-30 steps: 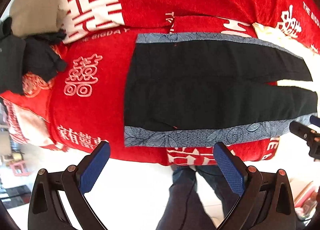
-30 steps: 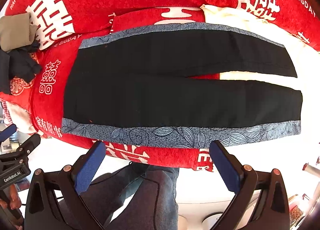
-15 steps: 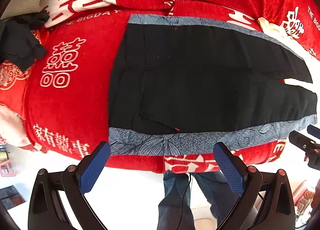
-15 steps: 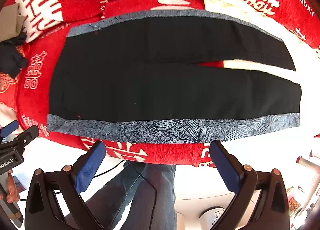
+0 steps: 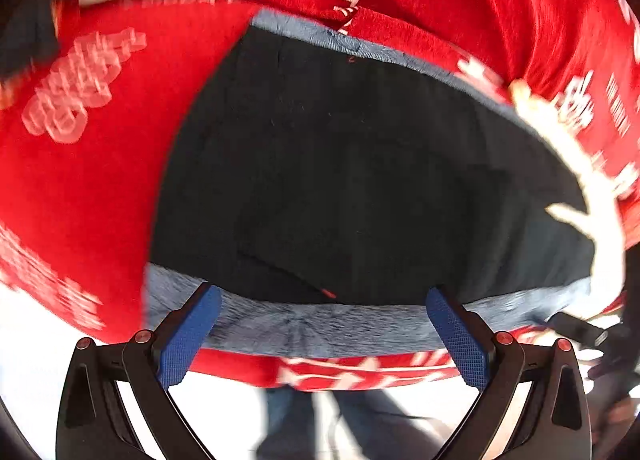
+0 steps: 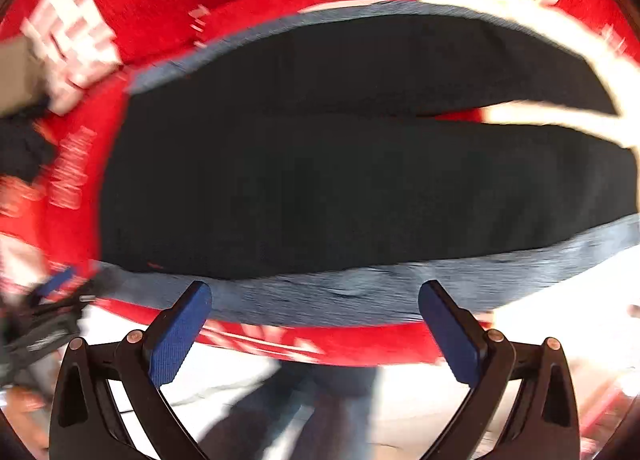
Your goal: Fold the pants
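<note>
Both grippers (image 5: 322, 322) (image 6: 316, 318) spread above pants' (image 6: 360, 164) hem.

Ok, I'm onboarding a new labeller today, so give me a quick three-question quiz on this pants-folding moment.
1. True or false: the left gripper is shut on the pants.
2. Which part of the pants lies nearest both grippers? A) the grey patterned side stripe B) the gap between the legs C) the far stripe
3. Fill in: the pants lie flat on a ___ blanket with white characters.

Key: 1 false, its jaws stand wide apart, as do those of the right gripper; 2 A; 3 red.
</note>
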Tool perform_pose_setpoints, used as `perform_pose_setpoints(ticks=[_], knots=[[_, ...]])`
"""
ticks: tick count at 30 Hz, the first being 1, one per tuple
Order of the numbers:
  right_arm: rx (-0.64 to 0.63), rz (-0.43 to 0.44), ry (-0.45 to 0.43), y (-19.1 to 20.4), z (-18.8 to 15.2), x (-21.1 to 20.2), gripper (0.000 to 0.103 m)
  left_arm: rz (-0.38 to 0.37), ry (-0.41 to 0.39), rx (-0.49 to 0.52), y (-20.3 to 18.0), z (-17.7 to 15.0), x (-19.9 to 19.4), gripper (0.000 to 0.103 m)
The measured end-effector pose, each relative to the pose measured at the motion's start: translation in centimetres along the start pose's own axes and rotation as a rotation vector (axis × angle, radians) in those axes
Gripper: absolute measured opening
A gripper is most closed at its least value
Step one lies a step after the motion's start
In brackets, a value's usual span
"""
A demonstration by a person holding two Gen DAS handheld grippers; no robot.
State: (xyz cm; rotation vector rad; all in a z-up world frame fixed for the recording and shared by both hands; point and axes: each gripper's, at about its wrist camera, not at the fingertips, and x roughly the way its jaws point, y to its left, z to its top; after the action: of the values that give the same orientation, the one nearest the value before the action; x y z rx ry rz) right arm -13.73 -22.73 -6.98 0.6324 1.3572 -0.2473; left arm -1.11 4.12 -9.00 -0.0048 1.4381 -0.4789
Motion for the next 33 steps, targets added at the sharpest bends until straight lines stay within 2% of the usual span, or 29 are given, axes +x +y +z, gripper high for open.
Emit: perform_pose_setpoints(ticks=[3, 5, 6, 8, 12, 16, 17, 19, 20, 21, 22, 23, 24, 26, 27, 29, 31, 33], knots=[[0.075, 0.325, 0.052, -0.8, -1.2, 2.3, 0.103, -0.071, 0.019, -0.09, 2.5, -0.9, 0.9, 0.103], [0.13, 0.469, 0.099, -1.1, -2.6, 4.8, 0.097, -0.081, 0.027, -0.123, 3.8, -1.5, 1.3, 0.103], [0.145, 0.503, 0.123, -1.0, -3.4, 6.1, 0.087, -0.088, 0.029, -0.134, 4.2, -1.8, 1.4, 0.103], [0.175, 0.542, 0.161, -1.0, -4.8, 8.6, 0.075, -0.106, 0.036, -0.158, 5.1, -2.7, 1.6, 0.103], [0.259, 0.605, 0.172, -1.7, -6.9, 11.8, 0.072, -0.116, 0.058, -0.17, 5.9, -4.2, 2.4, 0.103], [0.335, 0.668, 0.11, -3.2, -7.5, 12.3, 0.069, -0.097, 0.078, -0.217, 6.8, -5.1, 3.8, 0.103], [0.373, 0.695, 0.088, -3.5, -7.3, 12.3, 0.064, -0.106, 0.084, -0.253, 7.1, -5.0, 4.2, 0.103], [0.455, 0.731, 0.061, -4.1, -6.9, 12.7, 0.04, -0.146, 0.08, -0.349, 7.9, -4.8, 4.8, 0.103], [0.491, 0.735, 0.058, -4.3, -6.5, 12.9, 0.018, -0.169, 0.073, -0.383, 8.1, -4.5, 5.0, 0.103], [0.516, 0.737, 0.057, -4.5, -6.3, 13.1, 0.013, -0.2, 0.058, -0.409, 8.1, -4.1, 5.2, 0.1], [0.524, 0.763, 0.048, -4.4, -6.0, 12.9, 0.013, -0.214, 0.046, -0.414, 7.9, -3.8, 5.5, 0.085], [0.509, 0.788, 0.038, -4.2, -5.7, 12.5, 0.012, -0.219, 0.045, -0.411, 7.7, -3.5, 5.8, 0.08], [0.477, 0.806, 0.032, -3.9, -5.4, 11.9, 0.012, -0.223, 0.047, -0.407, 7.4, -3.1, 6.0, 0.078], [0.414, 0.803, 0.042, -3.6, -5.0, 10.9, 0.012, -0.239, 0.036, -0.381, 6.8, -2.9, 5.9, 0.057], [0.395, 0.792, 0.057, -3.6, -4.8, 10.7, 0.016, -0.241, 0.049, -0.364, 6.9, -2.9, 5.9, 0.056], [0.376, 0.714, 0.085, -4.5, -4.6, 10.3, 0.018, -0.233, 0.058, -0.351, 7.0, -3.1, 5.9, 0.056], [0.362, 0.636, 0.073, -5.9, -4.9, 9.8, 0.028, -0.231, 0.074, -0.349, 7.2, -3.4, 6.1, 0.056], [0.383, 0.596, 0.037, -8.1, -5.5, 8.7, 0.039, -0.233, 0.087, -0.352, 7.2, -3.5, 6.5, 0.056]])
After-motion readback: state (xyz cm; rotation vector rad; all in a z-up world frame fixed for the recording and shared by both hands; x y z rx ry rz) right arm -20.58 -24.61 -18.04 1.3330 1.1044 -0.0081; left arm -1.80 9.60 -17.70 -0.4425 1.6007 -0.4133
